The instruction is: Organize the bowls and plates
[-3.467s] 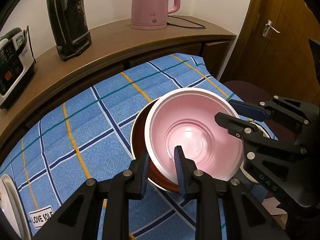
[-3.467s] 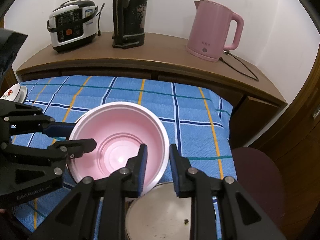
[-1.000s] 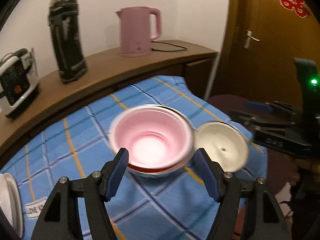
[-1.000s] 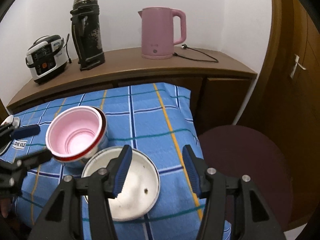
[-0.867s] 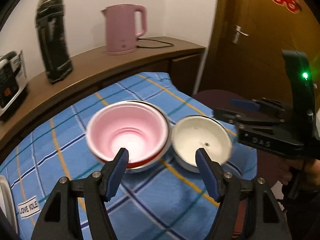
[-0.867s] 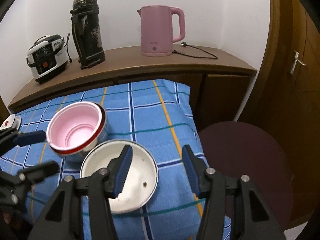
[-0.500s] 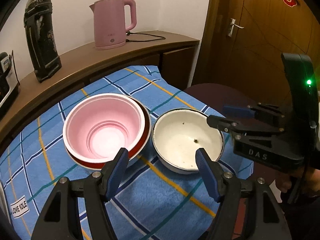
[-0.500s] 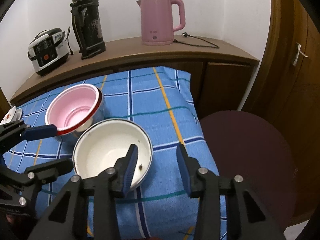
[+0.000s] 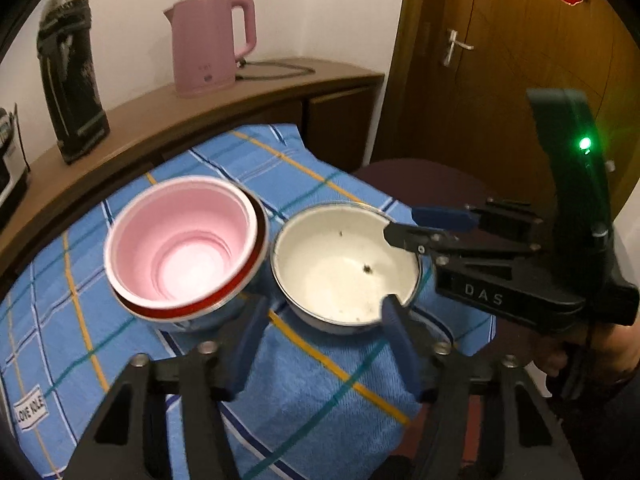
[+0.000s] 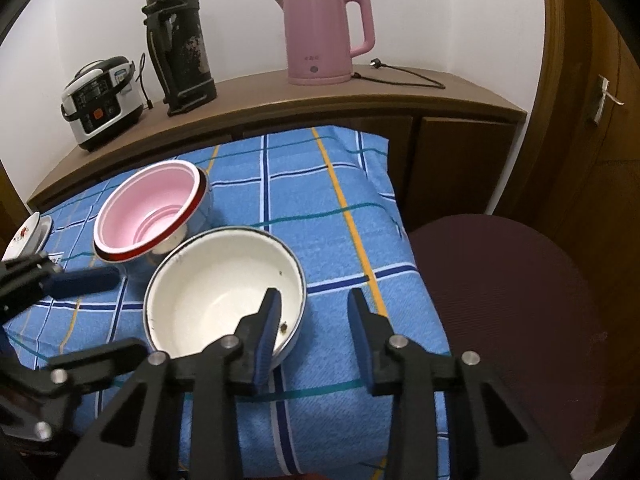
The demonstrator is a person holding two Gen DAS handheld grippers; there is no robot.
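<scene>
Our right claw (image 10: 312, 320) straddles the near rim of the white enamel bowl (image 10: 216, 280): one finger inside, one outside, jaws narrow, just been closing, not yet pressing the rim. Our left claw (image 9: 324, 336) hangs half open, also just been closing, nothing between its fingers. The white bowl sits on the blue checked cloth (image 10: 344, 208), touching the pink bowl (image 9: 180, 236) nested in a red-rimmed steel bowl (image 9: 192, 308).

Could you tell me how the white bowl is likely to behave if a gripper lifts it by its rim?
The white bowl looks like rigid enamelled metal, so it should hold its shape. Its glossy rim may slip between the pads. Held at one side, it will probably tilt.
</scene>
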